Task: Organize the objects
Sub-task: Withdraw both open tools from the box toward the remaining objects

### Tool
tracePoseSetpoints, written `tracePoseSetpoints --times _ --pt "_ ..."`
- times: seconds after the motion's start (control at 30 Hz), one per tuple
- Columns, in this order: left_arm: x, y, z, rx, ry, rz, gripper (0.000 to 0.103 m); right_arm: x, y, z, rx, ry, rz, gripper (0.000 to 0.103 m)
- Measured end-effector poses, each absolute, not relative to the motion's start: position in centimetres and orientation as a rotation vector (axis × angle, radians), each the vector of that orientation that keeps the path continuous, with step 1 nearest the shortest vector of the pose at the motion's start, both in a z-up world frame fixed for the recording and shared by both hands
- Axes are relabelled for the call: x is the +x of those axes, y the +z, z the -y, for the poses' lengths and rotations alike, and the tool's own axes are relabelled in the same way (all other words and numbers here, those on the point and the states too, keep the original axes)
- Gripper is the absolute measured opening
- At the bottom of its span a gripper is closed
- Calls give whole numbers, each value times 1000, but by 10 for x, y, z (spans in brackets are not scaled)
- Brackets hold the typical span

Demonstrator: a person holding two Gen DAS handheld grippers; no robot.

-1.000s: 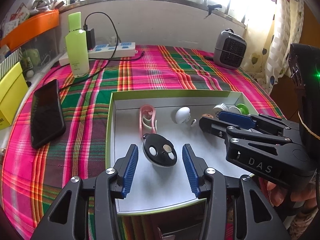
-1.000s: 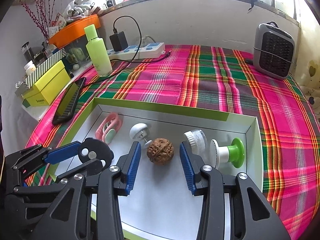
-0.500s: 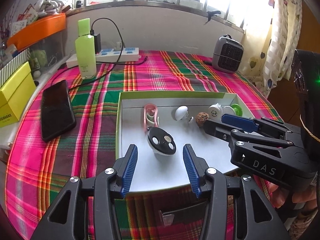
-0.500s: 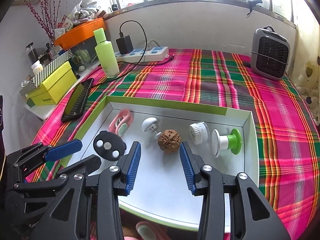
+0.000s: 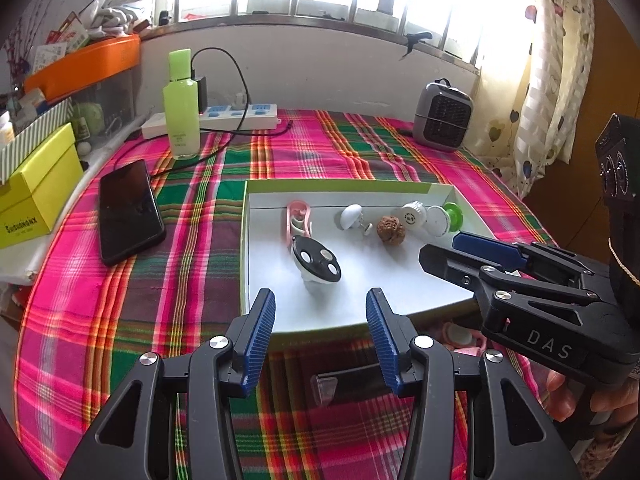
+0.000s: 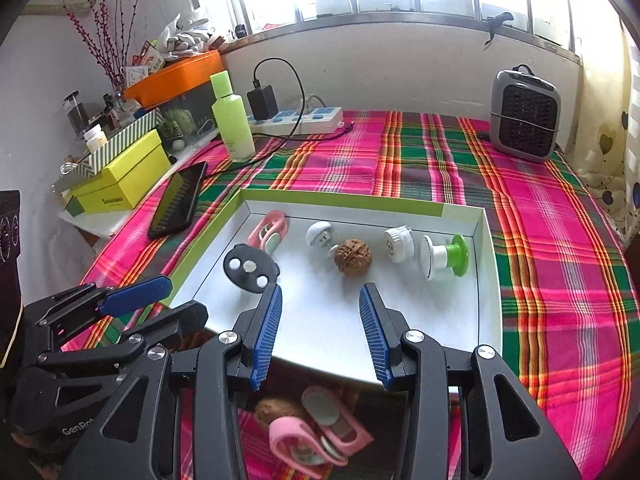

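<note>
Left gripper (image 5: pixel 320 322) and right gripper (image 6: pixel 320 320) are both hanging spread and empty over the near edge of the tray (image 6: pixel 486 280). Lying inside the tray: one black disc (image 6: pixel 250 268), one pink clip (image 6: pixel 269 232), one walnut (image 6: pixel 353 257), three white knobs.

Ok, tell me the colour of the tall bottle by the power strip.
Light green bottle, clearest in the right wrist view.
</note>
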State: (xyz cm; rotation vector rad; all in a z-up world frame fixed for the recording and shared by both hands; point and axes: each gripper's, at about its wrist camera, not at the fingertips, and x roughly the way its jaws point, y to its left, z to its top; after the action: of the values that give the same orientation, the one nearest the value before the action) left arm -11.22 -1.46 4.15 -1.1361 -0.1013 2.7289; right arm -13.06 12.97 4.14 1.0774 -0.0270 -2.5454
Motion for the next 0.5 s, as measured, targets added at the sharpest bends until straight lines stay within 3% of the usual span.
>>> tracePoseSetpoints --times 0.5 --pt "-83 38 29 -1119 2709 142 46 -89 41 -141 1054 -2571 -7 42"
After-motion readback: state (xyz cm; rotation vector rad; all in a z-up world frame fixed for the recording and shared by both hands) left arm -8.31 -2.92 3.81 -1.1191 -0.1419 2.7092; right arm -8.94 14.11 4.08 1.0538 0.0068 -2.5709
